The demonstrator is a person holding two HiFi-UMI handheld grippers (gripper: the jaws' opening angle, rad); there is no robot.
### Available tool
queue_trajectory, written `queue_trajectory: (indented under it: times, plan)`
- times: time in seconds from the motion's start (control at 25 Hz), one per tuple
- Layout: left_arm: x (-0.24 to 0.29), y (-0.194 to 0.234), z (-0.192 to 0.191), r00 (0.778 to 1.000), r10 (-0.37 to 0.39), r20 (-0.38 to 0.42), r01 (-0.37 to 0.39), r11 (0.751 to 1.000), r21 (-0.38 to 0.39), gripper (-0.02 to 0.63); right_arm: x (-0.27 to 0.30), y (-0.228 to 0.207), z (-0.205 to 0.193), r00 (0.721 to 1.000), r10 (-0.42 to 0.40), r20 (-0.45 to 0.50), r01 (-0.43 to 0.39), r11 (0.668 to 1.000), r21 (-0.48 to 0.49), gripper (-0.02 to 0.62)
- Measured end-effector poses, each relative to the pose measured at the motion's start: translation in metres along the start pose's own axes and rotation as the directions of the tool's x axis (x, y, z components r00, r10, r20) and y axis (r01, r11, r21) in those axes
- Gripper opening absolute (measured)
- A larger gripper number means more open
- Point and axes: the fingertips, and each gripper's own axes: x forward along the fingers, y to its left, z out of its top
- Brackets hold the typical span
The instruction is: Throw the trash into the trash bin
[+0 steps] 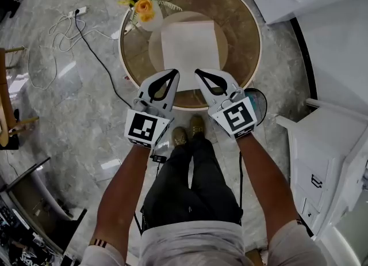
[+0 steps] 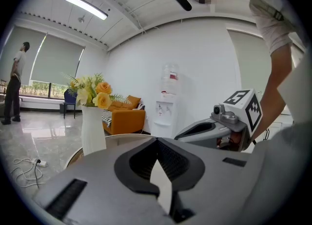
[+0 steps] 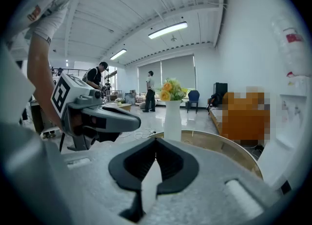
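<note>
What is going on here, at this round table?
A person stands at a round table, holding the left gripper and the right gripper side by side over its near edge. Both pairs of jaws are shut and hold nothing. A white sheet lies on the table beside a vase of flowers.

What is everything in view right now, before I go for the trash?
round table: one, brown top, pale rim, ahead
white sheet: one, white, table's middle
vase: one, white, yellow and orange flowers, table's far-left edge
power strip: one, white, floor left of table
dark round container: one, black, floor at table's near right, partly hidden
cabinet: one, white, right side
water dispenser: one, white, far wall
sofa: one, orange, beside the dispenser
left gripper: one, grey, shut, empty, over table's near edge
right gripper: one, grey, shut, empty, beside it
</note>
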Motion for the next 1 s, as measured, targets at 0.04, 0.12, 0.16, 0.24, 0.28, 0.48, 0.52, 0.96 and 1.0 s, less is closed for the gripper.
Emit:
queue_trajectory:
  times: [0.04, 0.12, 0.16, 0.24, 0.28, 0.48, 0.52, 0.96, 1.0]
  plan:
    - [0.002, 0.002, -0.002, 1.0, 0.003, 0.0, -0.003, 1.0, -0.001, 0.0, 0.004, -0.001, -0.004, 1.0, 0.004, -0.005, -0.004, 1.0, -0.003, 0.002]
    - [0.005, 0.008, -0.004, 1.0, 0.017, 0.002, -0.017, 1.0, 0.0, 0.0, 0.012, -0.003, -0.012, 1.0, 0.012, -0.019, -0.012, 1.0, -0.011, 0.003]
    - [0.007, 0.011, -0.006, 1.0, 0.023, -0.002, -0.023, 1.0, -0.006, 0.0, 0.016, -0.005, -0.016, 1.0, 0.016, -0.025, -0.016, 1.0, -0.012, 0.008]
    - [0.011, 0.015, -0.009, 0.999, 0.033, -0.014, -0.033, 0.999, -0.022, 0.0, 0.022, -0.008, -0.024, 0.999, 0.023, -0.037, -0.023, 1.0, -0.007, 0.019]
    - [0.013, 0.016, -0.012, 0.999, 0.035, -0.016, -0.036, 0.999, -0.028, 0.0, 0.026, -0.009, -0.029, 0.999, 0.027, -0.045, -0.027, 1.0, -0.002, 0.024]
    - [0.015, 0.021, -0.033, 0.999, 0.038, -0.02, -0.038, 0.998, -0.04, 0.0, 0.041, -0.009, -0.047, 0.995, 0.059, -0.08, -0.059, 0.998, 0.004, 0.067]
    - [0.016, 0.022, -0.036, 0.999, 0.04, -0.023, -0.041, 0.998, -0.042, 0.0, 0.044, -0.009, -0.051, 0.994, 0.064, -0.087, -0.064, 0.998, 0.004, 0.083]
    - [0.021, 0.029, -0.053, 0.997, 0.055, -0.058, -0.057, 0.997, -0.05, 0.0, 0.062, -0.021, -0.093, 0.982, 0.067, -0.179, -0.062, 0.997, 0.035, 0.286]
    - [0.022, 0.03, -0.053, 0.997, 0.056, -0.059, -0.059, 0.997, -0.05, 0.0, 0.063, -0.022, -0.095, 0.98, 0.067, -0.185, -0.061, 0.997, 0.039, 0.296]
